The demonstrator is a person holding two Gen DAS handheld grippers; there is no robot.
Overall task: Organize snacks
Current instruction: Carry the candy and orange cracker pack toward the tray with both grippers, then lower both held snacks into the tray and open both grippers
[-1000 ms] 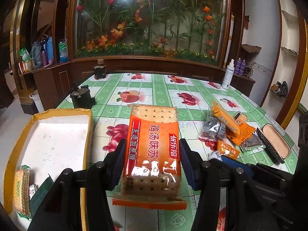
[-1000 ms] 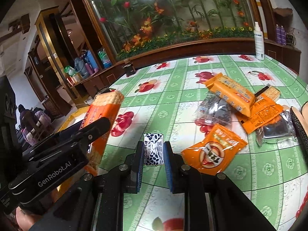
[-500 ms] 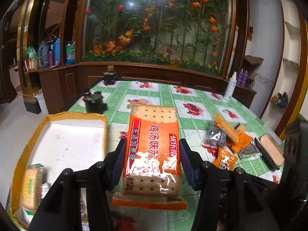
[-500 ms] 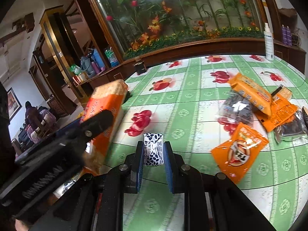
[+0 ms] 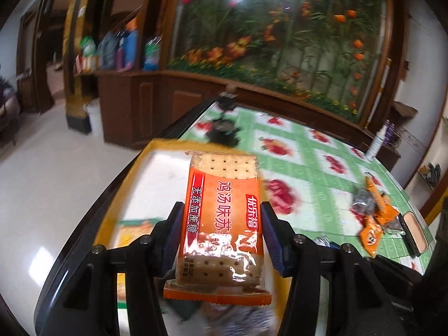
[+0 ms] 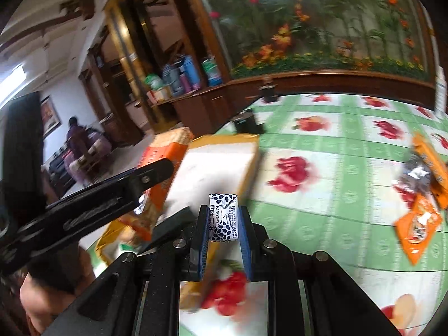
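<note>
Swung both loads over yellow tray (image 5: 156, 147): left hand-held gripper (image 5: 221, 232) clamping cracker pack (image 5: 224, 210), right hand-held gripper (image 6: 222, 218) pinching small sachet (image 6: 223, 217); release next.

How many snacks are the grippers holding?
2. The orange cracker pack is in the left gripper, over the yellow box. The small white candy is in the right gripper.
</note>
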